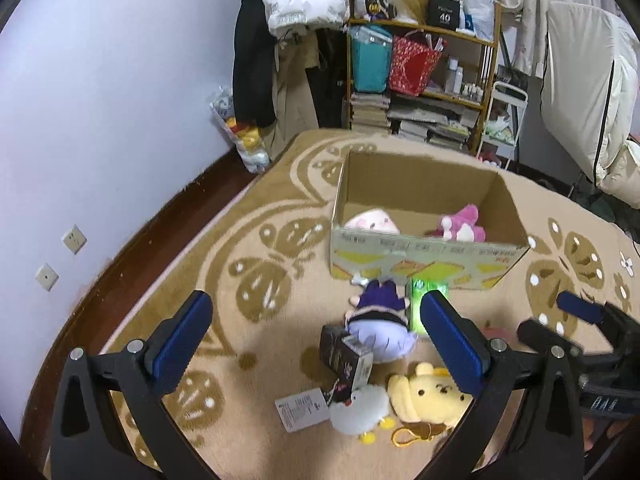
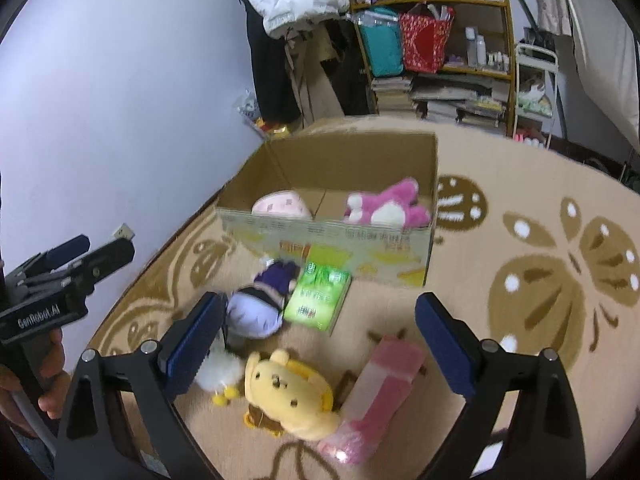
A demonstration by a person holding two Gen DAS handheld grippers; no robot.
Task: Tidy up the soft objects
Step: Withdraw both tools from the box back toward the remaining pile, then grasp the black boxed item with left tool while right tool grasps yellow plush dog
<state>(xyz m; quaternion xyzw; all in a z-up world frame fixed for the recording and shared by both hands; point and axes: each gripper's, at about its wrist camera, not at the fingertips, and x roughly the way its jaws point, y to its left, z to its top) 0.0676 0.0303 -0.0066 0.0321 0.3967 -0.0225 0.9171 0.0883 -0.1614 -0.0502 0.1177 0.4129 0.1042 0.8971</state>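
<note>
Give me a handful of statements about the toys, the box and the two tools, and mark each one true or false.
1. Two plush toys already lie inside the cardboard box. True: a pale pink plush and a bright pink plush.
2. The yellow bear is in the box. False: it lies on the rug in front of the box.
3. The right tool is open and holds nothing. True.
4. The left tool is clamped on the purple doll. False: it is open, and the doll lies on the rug.
5. The green pack lies beside the purple doll. True.
6. The pink pack stands on the shelf. False: it lies on the rug by the yellow bear.
</note>
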